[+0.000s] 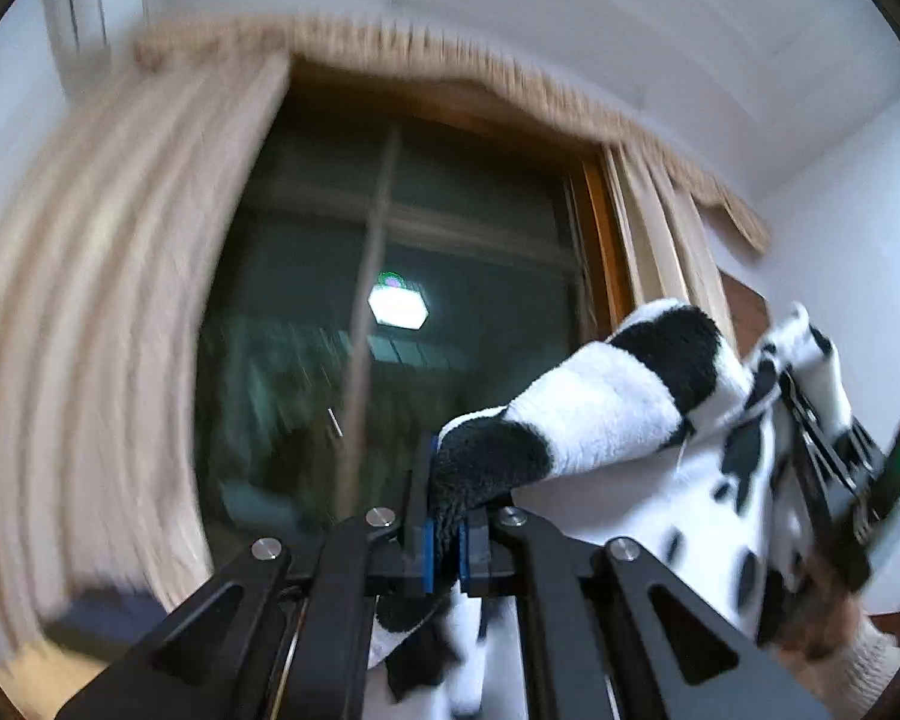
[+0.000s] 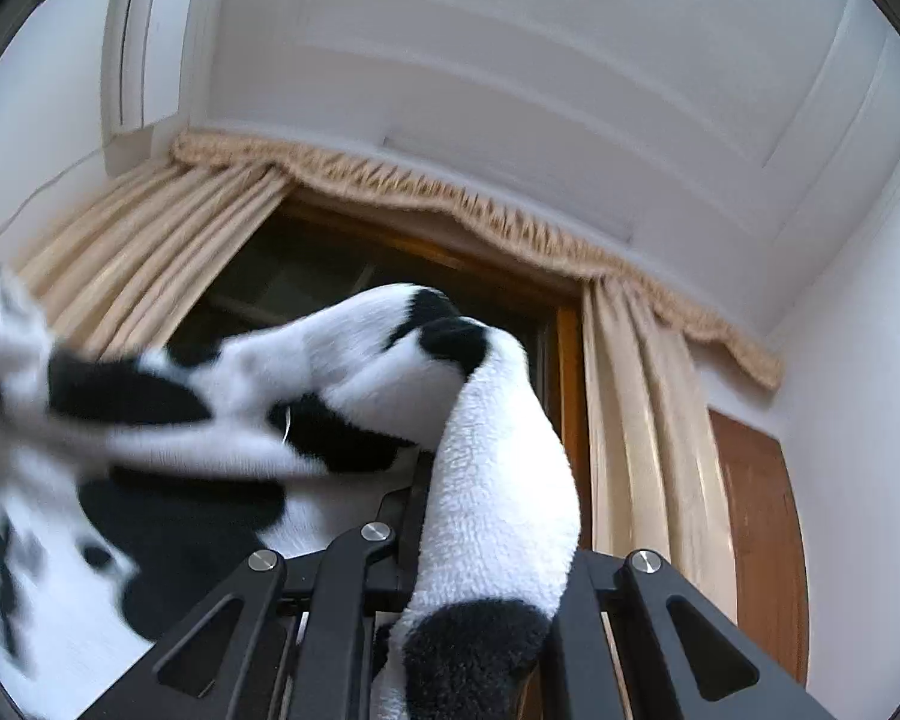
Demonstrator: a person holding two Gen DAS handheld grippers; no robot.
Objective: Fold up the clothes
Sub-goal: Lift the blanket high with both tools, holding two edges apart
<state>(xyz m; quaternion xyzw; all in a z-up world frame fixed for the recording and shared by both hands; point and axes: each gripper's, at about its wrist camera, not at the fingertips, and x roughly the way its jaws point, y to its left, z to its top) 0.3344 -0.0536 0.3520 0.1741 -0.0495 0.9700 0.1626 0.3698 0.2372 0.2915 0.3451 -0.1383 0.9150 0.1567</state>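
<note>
A fluffy white garment with black cow patches [image 1: 606, 414] hangs in the air between my two grippers. My left gripper [image 1: 447, 516] is shut on one edge of it, with a black patch pinched between the blue pads. In the left wrist view the right gripper [image 1: 834, 450] shows at the right, gripping the other edge. In the right wrist view my right gripper [image 2: 480, 516] is shut on the garment [image 2: 498, 480], whose thick edge drapes over the fingers and hides them. The rest of the cloth spreads to the left, blurred.
Both cameras point up at a dark window [image 1: 390, 312] with beige curtains [image 2: 648, 420] and a fringed pelmet [image 2: 450, 198]. A wall air conditioner [image 2: 144, 42] is at the upper left. A brown door [image 2: 762, 540] stands at the right. White ceiling is above.
</note>
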